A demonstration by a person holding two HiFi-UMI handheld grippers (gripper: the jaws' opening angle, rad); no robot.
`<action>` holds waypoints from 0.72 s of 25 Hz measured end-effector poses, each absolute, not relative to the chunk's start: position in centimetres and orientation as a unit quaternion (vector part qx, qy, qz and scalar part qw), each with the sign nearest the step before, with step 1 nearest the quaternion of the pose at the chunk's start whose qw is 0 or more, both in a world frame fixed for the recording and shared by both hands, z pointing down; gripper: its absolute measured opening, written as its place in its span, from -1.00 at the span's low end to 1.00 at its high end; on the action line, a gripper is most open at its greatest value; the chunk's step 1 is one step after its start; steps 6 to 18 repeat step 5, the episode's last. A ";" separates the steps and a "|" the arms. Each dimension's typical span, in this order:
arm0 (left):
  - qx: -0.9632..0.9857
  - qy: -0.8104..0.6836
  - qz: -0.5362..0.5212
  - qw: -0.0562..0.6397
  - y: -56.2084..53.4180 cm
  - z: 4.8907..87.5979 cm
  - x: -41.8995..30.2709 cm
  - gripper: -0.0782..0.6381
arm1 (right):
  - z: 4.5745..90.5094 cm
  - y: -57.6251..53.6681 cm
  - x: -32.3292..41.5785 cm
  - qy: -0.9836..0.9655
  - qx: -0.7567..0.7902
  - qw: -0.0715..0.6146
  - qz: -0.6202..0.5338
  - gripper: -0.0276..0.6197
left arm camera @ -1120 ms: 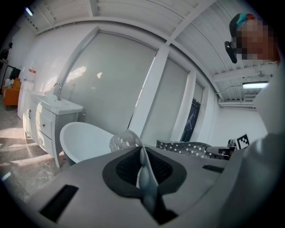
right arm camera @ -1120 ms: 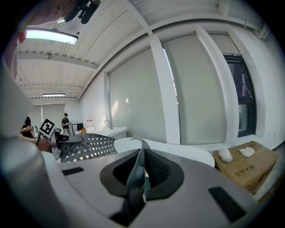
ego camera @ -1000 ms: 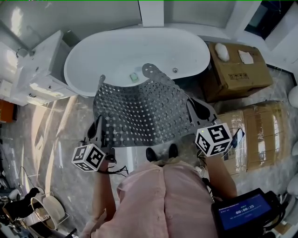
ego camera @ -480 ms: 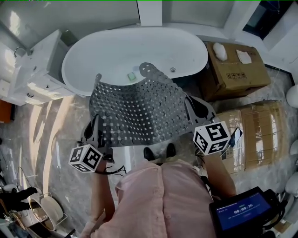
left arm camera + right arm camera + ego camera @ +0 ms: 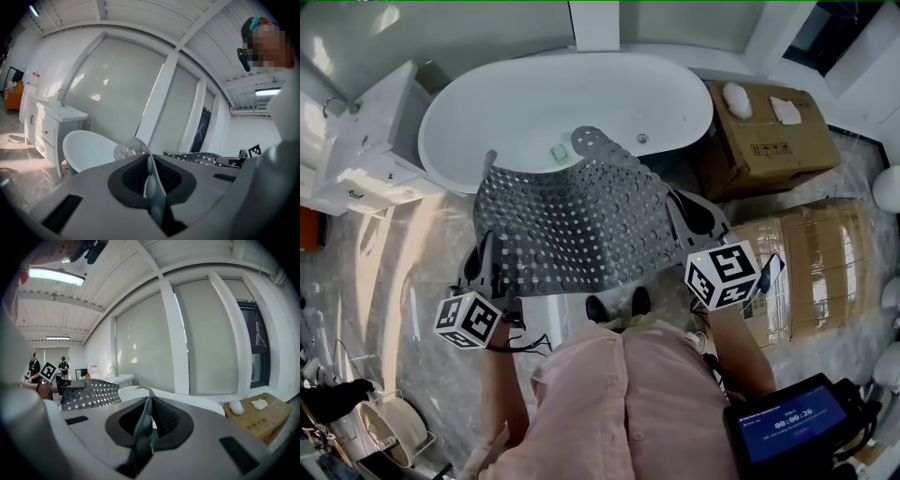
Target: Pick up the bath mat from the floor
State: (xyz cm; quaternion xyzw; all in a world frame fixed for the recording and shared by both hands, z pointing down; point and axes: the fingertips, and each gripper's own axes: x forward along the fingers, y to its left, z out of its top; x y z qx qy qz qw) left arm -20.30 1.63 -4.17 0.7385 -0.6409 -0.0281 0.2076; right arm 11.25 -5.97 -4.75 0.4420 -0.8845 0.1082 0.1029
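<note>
Your view drifts slightly: the tub (image 5: 534, 103), bath mat (image 5: 572, 220) and box (image 5: 764, 136) slide toward ten o'clock, and the counter on the screen (image 5: 786, 427) at five o'clock ticks onward.

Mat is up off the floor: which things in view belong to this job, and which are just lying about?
Job: bath mat; left gripper and right gripper, each clamped on it.
Lying about: bathtub, cardboard box, wrapped package, vanity cabinet.
</note>
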 end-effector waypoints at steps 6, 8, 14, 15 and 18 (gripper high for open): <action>0.738 -0.640 -0.027 0.210 1.7 -3.9 -20.2 -0.69 | -4.7 -6.0 11.3 -0.884 0.443 0.103 0.108 -0.83; 0.738 -0.640 -0.027 0.210 1.7 -3.9 -20.2 -0.69 | -4.7 -6.0 11.3 -0.884 0.443 0.103 0.108 -0.83; 0.738 -0.640 -0.027 0.210 1.7 -3.9 -20.2 -0.69 | -4.7 -6.0 11.3 -0.884 0.443 0.103 0.108 -0.83; 0.738 -0.640 -0.027 0.210 1.7 -3.9 -20.2 -0.69 | -4.7 -6.0 11.3 -0.884 0.443 0.103 0.108 -0.83; 0.738 -0.640 -0.027 0.210 1.7 -3.9 -20.2 -0.69 | -4.7 -6.0 11.3 -0.884 0.443 0.103 0.108 -0.83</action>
